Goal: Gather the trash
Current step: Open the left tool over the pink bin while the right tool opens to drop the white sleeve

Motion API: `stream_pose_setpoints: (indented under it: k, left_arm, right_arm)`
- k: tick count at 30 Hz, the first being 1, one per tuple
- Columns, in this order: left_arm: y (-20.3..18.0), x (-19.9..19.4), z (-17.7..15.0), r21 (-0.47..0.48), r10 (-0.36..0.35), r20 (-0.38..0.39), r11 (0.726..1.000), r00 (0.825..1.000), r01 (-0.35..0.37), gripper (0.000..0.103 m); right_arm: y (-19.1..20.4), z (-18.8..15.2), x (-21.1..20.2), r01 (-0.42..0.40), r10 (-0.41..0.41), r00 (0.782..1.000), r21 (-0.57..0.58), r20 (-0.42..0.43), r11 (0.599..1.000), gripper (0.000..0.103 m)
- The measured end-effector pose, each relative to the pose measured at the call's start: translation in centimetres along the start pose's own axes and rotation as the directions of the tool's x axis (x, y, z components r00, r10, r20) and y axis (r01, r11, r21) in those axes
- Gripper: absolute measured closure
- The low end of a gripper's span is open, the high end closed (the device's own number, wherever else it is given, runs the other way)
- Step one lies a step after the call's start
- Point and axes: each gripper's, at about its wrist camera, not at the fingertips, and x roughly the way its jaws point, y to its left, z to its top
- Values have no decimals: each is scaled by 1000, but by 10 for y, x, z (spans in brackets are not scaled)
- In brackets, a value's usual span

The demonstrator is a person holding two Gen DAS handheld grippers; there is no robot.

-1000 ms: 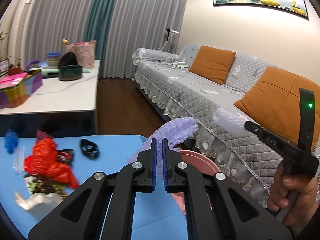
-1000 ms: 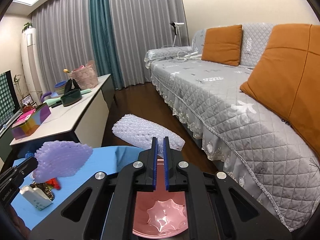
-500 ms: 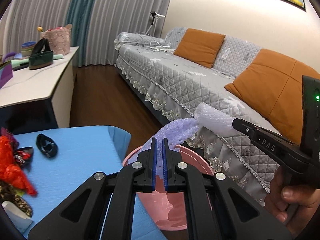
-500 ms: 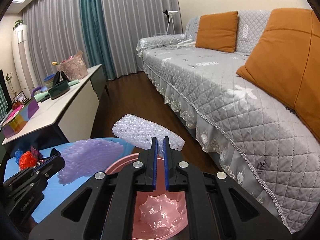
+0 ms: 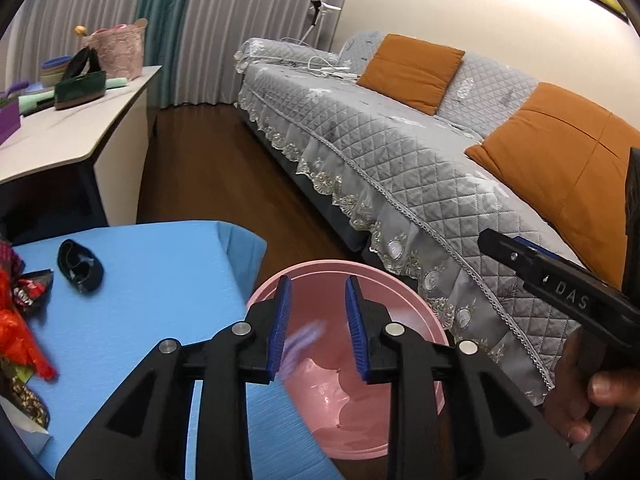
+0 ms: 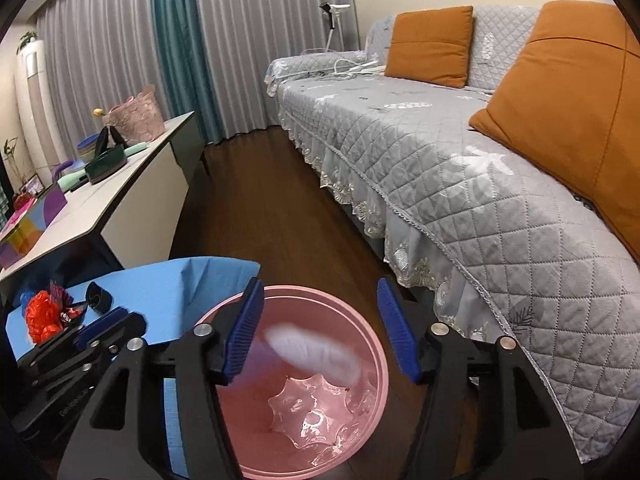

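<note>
Pink bin (image 6: 376, 354) below: keep both grippers, left (image 5: 316, 326) narrowly parted, right (image 6: 320, 330) wide, jaws just opened, empty, over it while foam wraps (image 6: 312, 350) drop.

Black left gripper (image 5: 316, 328), blue ribbed fingers (image 5: 279, 330), silver screws
</note>
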Motion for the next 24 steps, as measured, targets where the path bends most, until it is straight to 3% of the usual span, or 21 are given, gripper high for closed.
stream_pose_setpoints:
  k: [4,12,15,24]
  left_arm:
    - [5,-18,0,-3,6,18,1000,1000,-5,76]
    - [20,-71,3,0,37,66,999,997,-37,73]
    - [29,-97,5,-1,47,90,999,995,-47,71]
    - [67,-174,7,9,108,158,994,982,-111,61]
  right_arm:
    - [4,0,-1,-11,11,1000,-5,0,1000,42]
    - [31,2,-19,-16,18,999,-62,46,998,20]
    - [42,2,-26,-27,31,998,-66,54,997,4]
    - [82,-2,-43,-79,86,995,-130,48,988,5]
